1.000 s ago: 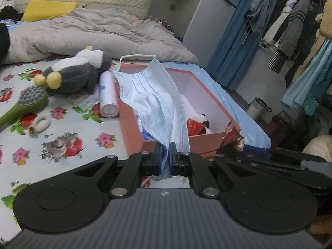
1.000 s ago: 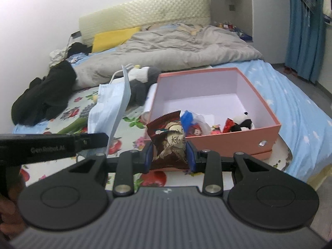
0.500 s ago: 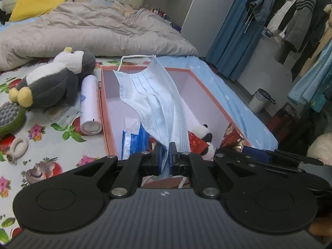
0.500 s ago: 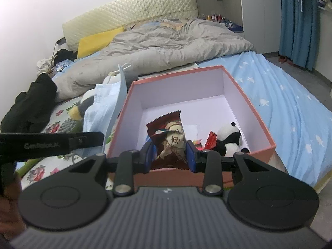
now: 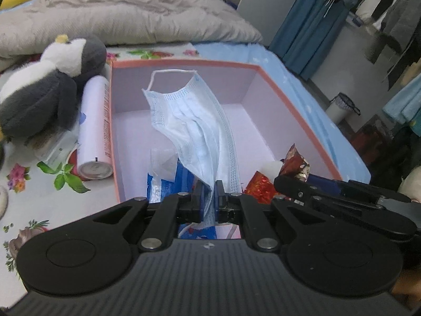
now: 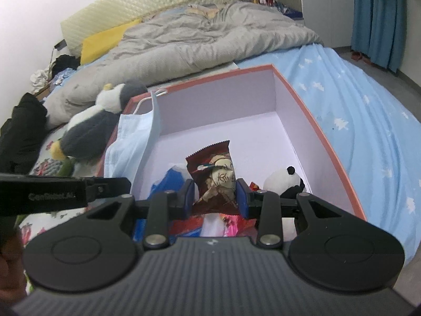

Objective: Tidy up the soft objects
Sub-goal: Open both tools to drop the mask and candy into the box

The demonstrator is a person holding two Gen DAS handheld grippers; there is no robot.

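Left tool [image 5: 209,197] pinches a blue face mask [image 5: 194,129] above the pink box [image 5: 297,105]; right tool [image 6: 215,197] grips a snack packet [image 6: 214,168] inside the box's near rim, beside a panda toy [image 6: 285,181]; far half bare; packet print unreadable.

Pleated cloth-like mask [image 5: 200,126], crinkly glossy foil packet [image 6: 215,179], matt cardboard box [image 6: 329,142].

The left hand-held gripper [image 5: 209,193] is held level, its two fingers drawn almost fully together and clamped on the face mask [image 5: 196,129], which stands up ahead of the fingertips. The right hand-held gripper [image 6: 215,196] is held alongside, just to its right, fingers pointing the same way. Its blue pads [image 6: 189,194] are pressed against both sides of the snack packet [image 6: 214,173], with a wider gap between the fingers.
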